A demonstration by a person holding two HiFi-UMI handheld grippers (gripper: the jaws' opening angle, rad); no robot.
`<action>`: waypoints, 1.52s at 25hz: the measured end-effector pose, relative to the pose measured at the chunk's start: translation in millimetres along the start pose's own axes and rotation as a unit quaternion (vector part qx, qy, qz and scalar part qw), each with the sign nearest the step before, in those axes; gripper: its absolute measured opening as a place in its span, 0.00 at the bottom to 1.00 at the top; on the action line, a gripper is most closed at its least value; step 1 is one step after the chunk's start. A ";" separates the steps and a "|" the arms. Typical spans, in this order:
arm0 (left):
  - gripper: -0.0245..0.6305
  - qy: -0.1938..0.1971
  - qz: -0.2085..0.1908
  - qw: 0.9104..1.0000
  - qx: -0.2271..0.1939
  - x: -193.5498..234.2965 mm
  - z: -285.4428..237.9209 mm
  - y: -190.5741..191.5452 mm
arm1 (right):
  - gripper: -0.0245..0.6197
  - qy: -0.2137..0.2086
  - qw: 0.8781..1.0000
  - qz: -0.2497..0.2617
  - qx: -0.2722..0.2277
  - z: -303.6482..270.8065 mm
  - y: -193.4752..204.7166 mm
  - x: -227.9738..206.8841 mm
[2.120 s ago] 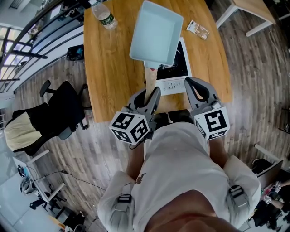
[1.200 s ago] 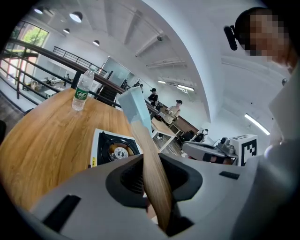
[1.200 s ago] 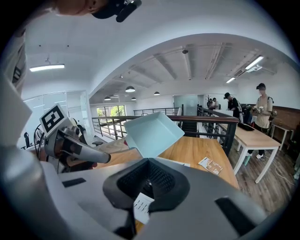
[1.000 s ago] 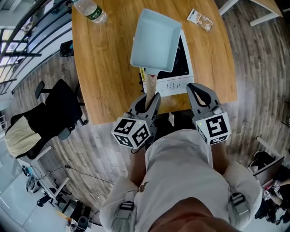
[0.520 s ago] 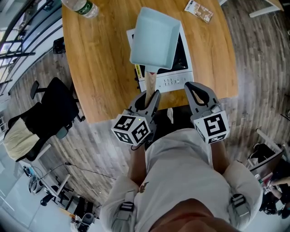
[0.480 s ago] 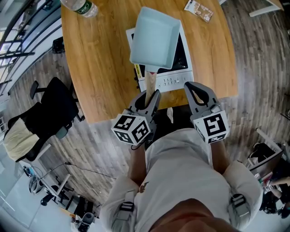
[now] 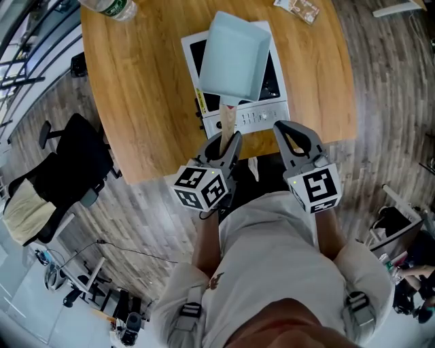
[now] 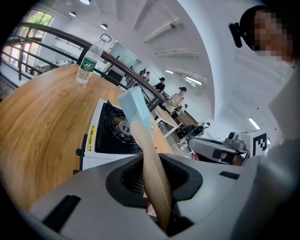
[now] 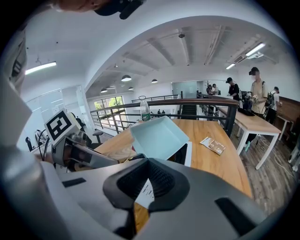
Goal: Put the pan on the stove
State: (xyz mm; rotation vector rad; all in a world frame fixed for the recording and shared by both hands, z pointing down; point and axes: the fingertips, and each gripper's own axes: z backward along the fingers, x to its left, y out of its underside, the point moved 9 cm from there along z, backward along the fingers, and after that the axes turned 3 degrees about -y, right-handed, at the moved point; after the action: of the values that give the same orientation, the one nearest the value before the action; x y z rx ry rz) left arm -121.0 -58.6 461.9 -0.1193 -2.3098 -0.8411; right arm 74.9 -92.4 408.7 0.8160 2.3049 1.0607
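Lowered since a second ago, the one pan [image 7: 234, 58] hangs above the single stove [image 7: 262, 117], its wooden handle [image 7: 226, 124] pinched in the left gripper [image 7: 225, 139] jaws. The right gripper [image 7: 289, 132] jaws meet, empty. The stove's yellow label [image 7: 199, 100] is unreadable. Bare bench [image 7: 143, 88] lies left; one bottle [image 7: 109, 7] and one packet [image 7: 297, 7] sit at the far edge.

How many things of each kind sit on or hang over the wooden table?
pan: 1
stove: 1
water bottle: 1
packet: 1
Total: 4
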 end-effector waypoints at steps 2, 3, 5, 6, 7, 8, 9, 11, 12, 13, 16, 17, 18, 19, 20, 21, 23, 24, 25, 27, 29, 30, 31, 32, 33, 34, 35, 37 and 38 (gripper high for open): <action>0.18 0.000 0.004 1.000 0.003 0.8 -2.8 2.6 | 0.07 0.000 1.000 0.000 0.002 0.3 1.3 -0.3; 0.18 0.000 0.005 1.000 0.005 1.2 -4.1 3.6 | 0.07 0.000 1.000 -0.001 0.002 0.3 1.9 -0.6; 0.18 0.000 0.007 1.000 0.007 1.8 -6.4 5.3 | 0.07 0.000 1.000 -0.003 0.004 0.1 3.3 -1.6; 0.18 0.000 0.008 1.000 0.008 2.0 -7.2 5.9 | 0.07 0.001 1.000 -0.003 0.005 0.0 4.2 -2.2; 0.18 0.000 0.010 1.000 0.008 2.3 -7.9 6.3 | 0.07 0.001 1.000 -0.004 0.007 -0.2 5.1 -2.9; 0.18 0.000 0.011 1.000 0.007 2.8 -8.5 6.6 | 0.07 0.002 1.000 -0.005 0.008 -0.4 5.8 -3.6; 0.18 0.000 0.012 1.000 0.006 3.5 -9.2 7.0 | 0.07 0.002 1.000 -0.005 0.008 -0.7 6.2 -4.3; 0.18 -0.001 0.012 1.000 0.005 5.1 -10.7 8.2 | 0.07 0.002 1.000 -0.006 0.008 -1.3 7.3 -5.1; 0.18 -0.003 0.010 1.000 0.005 5.5 -11.3 8.8 | 0.07 0.002 1.000 -0.006 0.009 -1.7 7.9 -5.3; 0.18 -0.006 0.008 1.000 0.005 5.6 -11.8 9.3 | 0.07 0.002 1.000 -0.006 0.010 -2.0 8.3 -5.4; 0.18 -0.021 -0.002 1.000 0.006 5.3 -12.9 10.3 | 0.07 0.000 1.000 -0.008 0.011 -2.4 7.7 -4.8; 0.18 -0.026 -0.003 1.000 0.007 5.4 -13.2 10.6 | 0.07 -0.001 1.000 -0.008 0.010 -2.6 7.2 -4.5; 0.18 -0.030 -0.003 1.000 0.008 5.6 -13.6 10.8 | 0.07 -0.002 1.000 -0.008 0.011 -2.9 6.8 -4.3; 0.18 -0.033 -0.003 0.999 0.009 5.7 -14.1 11.1 | 0.07 -0.003 1.000 -0.007 0.011 -3.3 6.6 -4.1; 0.18 -0.037 -0.004 0.999 0.010 5.6 -14.7 11.4 | 0.07 -0.004 1.000 -0.005 0.011 -3.6 6.6 -4.1; 0.18 -0.040 -0.006 0.999 0.012 5.2 -15.1 11.9 | 0.07 -0.004 1.000 -0.004 0.011 -3.8 6.5 -4.0; 0.18 -0.044 -0.008 0.999 0.017 4.5 -15.8 12.8 | 0.07 -0.005 1.000 -0.004 0.011 -3.9 5.8 -3.3; 0.18 -0.045 -0.008 0.999 0.020 4.2 -16.3 13.5 | 0.07 -0.005 1.000 -0.005 0.011 -3.9 5.3 -2.7; 0.18 -0.045 -0.009 0.999 0.023 3.9 -17.3 14.5 | 0.07 -0.005 1.000 -0.005 0.011 -3.9 4.9 -2.0; 0.19 -0.046 -0.013 0.998 0.031 2.8 -20.2 17.2 | 0.07 -0.004 1.000 -0.003 0.012 -4.1 5.3 -1.1; 0.19 -0.048 -0.018 0.998 0.035 1.2 -23.3 19.2 | 0.07 -0.004 1.000 -0.003 0.011 -4.5 5.9 -0.5; 0.19 -0.049 -0.020 0.998 0.035 0.5 -24.6 20.0 | 0.07 -0.004 1.000 -0.003 0.011 -4.6 6.2 -0.3; 0.19 -0.050 -0.023 0.998 0.035 0.0 -25.9 20.6 | 0.07 -0.004 1.000 -0.003 0.011 -4.7 6.5 0.0; 0.19 -0.051 -0.026 0.998 0.036 -0.4 -27.1 21.1 | 0.07 -0.004 1.000 -0.003 0.011 -4.7 6.8 0.1; 0.19 -0.052 -0.028 0.998 0.037 -0.6 -28.2 21.4 | 0.07 -0.003 1.000 -0.004 0.012 -4.7 7.1 0.2; 0.19 -0.053 -0.031 0.997 0.037 -0.8 -29.2 21.7 | 0.07 -0.002 1.000 -0.005 0.013 -4.6 7.4 0.1; 0.19 -0.054 -0.034 0.997 0.037 -1.0 -30.1 21.9 | 0.07 -0.001 1.000 -0.006 0.013 -4.3 7.8 0.1; 0.19 -0.057 -0.039 0.997 0.036 -1.4 -31.9 22.4 | 0.07 0.000 1.000 -0.007 0.013 -3.5 7.9 -0.3; 0.19 -0.059 -0.042 0.997 0.034 -1.5 -32.7 22.5 | 0.07 0.001 1.000 -0.007 0.012 -3.3 7.8 -0.6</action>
State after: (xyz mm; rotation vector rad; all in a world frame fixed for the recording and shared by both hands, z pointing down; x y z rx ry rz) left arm -94.9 -60.3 491.7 -0.0434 -2.4660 -0.8139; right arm 75.7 -90.4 416.9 0.8072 2.3256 1.0289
